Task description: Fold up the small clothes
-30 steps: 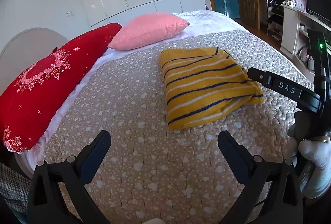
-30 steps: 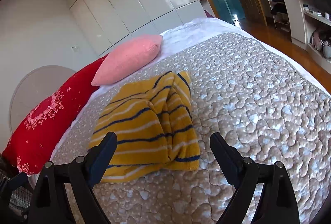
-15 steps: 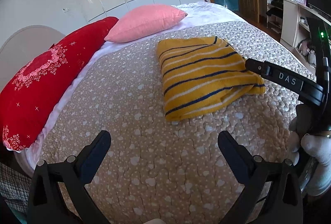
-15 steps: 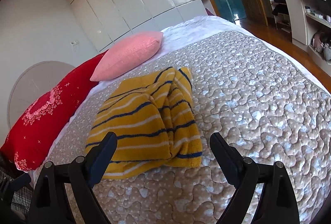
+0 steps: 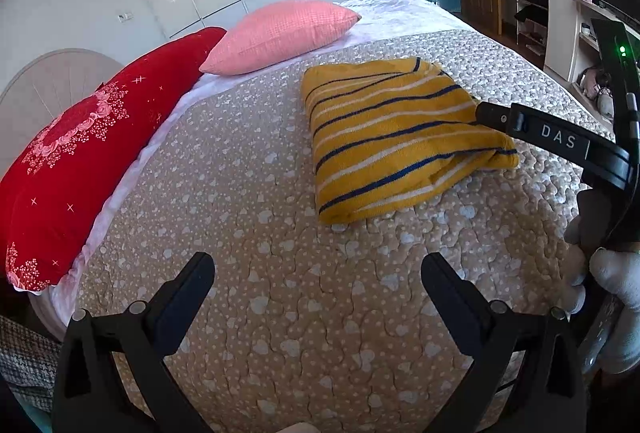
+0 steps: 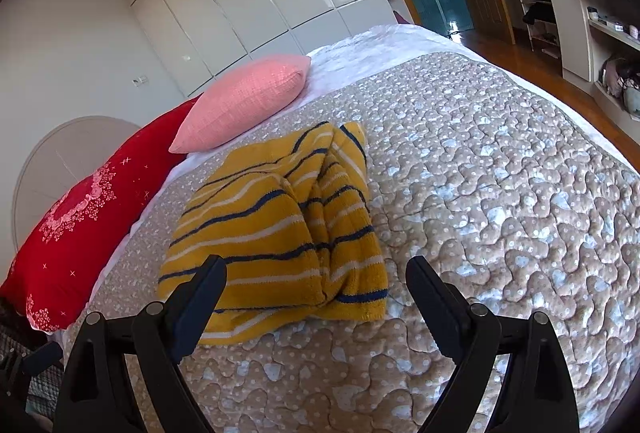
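Your left gripper (image 5: 318, 281) and right gripper (image 6: 316, 279) both gape, holding nothing; the striped sweater (image 6: 276, 233) lies folded on the quilt (image 6: 500, 193) (folding looks finished); next, check edges.

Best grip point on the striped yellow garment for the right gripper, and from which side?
Probably the near right corner of the striped yellow garment, where folded layers bunch into a raised ridge. Come in low from the near side with the open right gripper, already facing that edge. The rest lies flat on the quilt, harder to pinch.
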A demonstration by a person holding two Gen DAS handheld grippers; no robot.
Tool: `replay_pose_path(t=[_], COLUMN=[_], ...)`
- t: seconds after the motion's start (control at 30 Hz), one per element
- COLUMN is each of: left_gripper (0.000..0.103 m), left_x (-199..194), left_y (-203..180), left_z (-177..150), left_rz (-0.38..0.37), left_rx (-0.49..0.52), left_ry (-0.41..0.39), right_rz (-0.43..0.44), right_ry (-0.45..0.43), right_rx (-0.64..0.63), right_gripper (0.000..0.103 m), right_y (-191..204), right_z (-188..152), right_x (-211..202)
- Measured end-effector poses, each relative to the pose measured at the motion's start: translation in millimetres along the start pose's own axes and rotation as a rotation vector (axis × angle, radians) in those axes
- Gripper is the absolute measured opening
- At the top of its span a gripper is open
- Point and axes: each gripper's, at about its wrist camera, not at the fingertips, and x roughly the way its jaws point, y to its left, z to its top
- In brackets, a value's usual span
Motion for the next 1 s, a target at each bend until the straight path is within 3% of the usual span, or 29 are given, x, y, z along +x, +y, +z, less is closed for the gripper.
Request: replay_pose_path(t=[0.17, 0.27, 0.53, 0.8, 1.0], left_gripper=[0.103, 0.103, 0.103, 0.103, 0.103], left_x=[4, 9, 25, 42, 49], left_y=[1, 0, 4, 29, 33], left_z=[-1, 0, 4, 4, 2], left_rz=[-0.016, -0.066, -0.110, -0.139, -0.126], left_rx=[-0.003, -0.007, -0.039, -0.136, -0.155], left_ry=[0.007, 0.029, 0.052, 0.087, 0.091], right_rz=[-0.012, -0.034, -0.168, -0.396, -0.408], right_ry=[0.017, 0.026, 0.063, 0.119, 0.159], right_rx=[0.004, -0.015, -0.157, -0.299, -0.341], right_gripper=[0.094, 0.094, 0.094, 0.094, 0.094], right_y=[-2, 1, 27, 40, 44], right_z=[0, -1, -13, -27, -33], right_x=[4, 5, 3, 13, 18])
